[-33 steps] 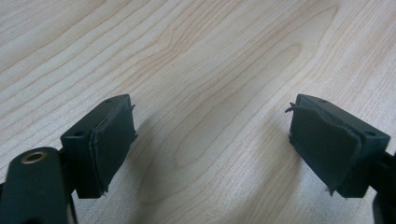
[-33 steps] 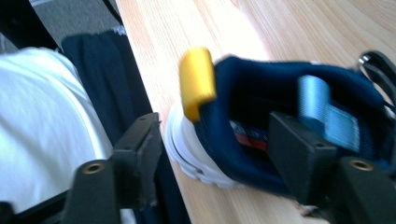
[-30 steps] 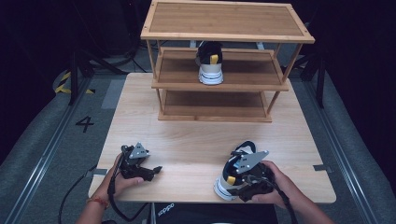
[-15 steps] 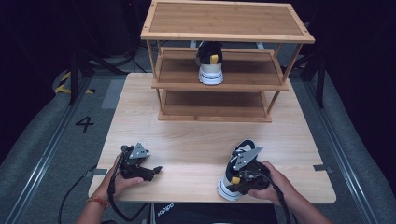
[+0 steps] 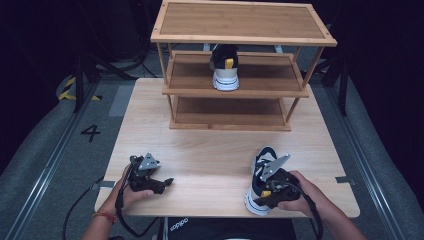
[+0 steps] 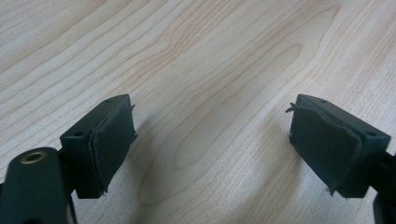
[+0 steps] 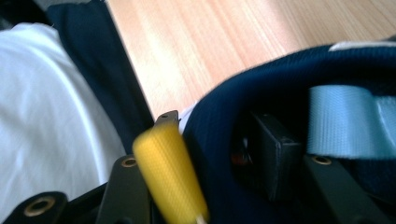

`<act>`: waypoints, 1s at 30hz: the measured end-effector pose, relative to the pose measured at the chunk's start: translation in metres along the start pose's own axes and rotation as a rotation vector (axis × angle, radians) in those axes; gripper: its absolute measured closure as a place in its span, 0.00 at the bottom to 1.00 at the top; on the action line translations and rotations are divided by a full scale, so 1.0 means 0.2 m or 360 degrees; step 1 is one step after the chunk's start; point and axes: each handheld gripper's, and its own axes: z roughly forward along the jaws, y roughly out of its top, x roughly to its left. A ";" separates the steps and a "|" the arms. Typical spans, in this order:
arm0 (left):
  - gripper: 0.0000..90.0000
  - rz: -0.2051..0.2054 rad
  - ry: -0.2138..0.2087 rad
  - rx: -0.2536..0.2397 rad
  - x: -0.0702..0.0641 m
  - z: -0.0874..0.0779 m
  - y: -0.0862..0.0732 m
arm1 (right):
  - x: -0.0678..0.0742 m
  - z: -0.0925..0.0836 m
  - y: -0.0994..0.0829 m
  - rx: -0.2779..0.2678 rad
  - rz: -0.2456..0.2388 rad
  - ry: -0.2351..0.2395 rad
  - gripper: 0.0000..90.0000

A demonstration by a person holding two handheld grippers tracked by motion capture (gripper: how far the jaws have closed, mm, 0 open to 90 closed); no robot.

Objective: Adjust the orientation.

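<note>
**Inspector A:** The near shoe (image 5: 260,182) lies at the front right of the table (image 5: 215,145), its heel toward the person and its toe pointing at the rack (image 5: 240,65). Navy upper, white sole.

**Inspector B:** And the right gripper (image 5: 272,192)?

**Inspector A:** It sits on that shoe's heel. In the right gripper view one jaw is inside the navy collar (image 7: 261,88) and the other is outside it, next to the yellow pull tab (image 7: 170,172). The jaws are pinching the collar. The right hand (image 5: 295,192) wraps the gripper's body from behind, and the forearm runs in from the table's near right corner.

**Inspector B:** The left side?

**Inspector A:** The left gripper (image 5: 167,181) is level with the shoe but well apart from it, over toward the table's front left. The left hand (image 5: 131,190) holds it low at the tabletop, nose pointing toward the shoe. In the left gripper view the two pads (image 6: 109,140) are spread wide with bare wood between them.

**Inspector B:** Beyond the shoe?

**Inspector A:** The three-tier wooden rack stands at the table's far edge. A second shoe (image 5: 225,67) rests on its middle shelf, heel facing the person. A floor marking, the numeral 4 (image 5: 91,132), lies off the table's left side.
</note>
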 end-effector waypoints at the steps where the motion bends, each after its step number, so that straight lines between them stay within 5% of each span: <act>1: 0.16 -0.0016 -0.0006 -0.0002 0.00 0.00 0.00 | 0.00 0.01 0.01 -0.0014 0.0026 0.0004 0.60; 3: 0.16 -0.0014 -0.0006 -0.0005 0.00 0.00 0.00 | -0.01 0.03 0.02 -0.0029 0.0072 0.0017 0.61; 14: 0.16 -0.0013 -0.0008 -0.0002 0.00 0.00 0.00 | 0.00 0.01 0.00 0.0005 -0.0064 0.0067 0.77; 30: 0.16 0.0018 -0.0035 -0.0006 0.01 0.01 0.00 | 0.02 -0.12 0.00 -0.0044 -0.0203 -0.0040 0.78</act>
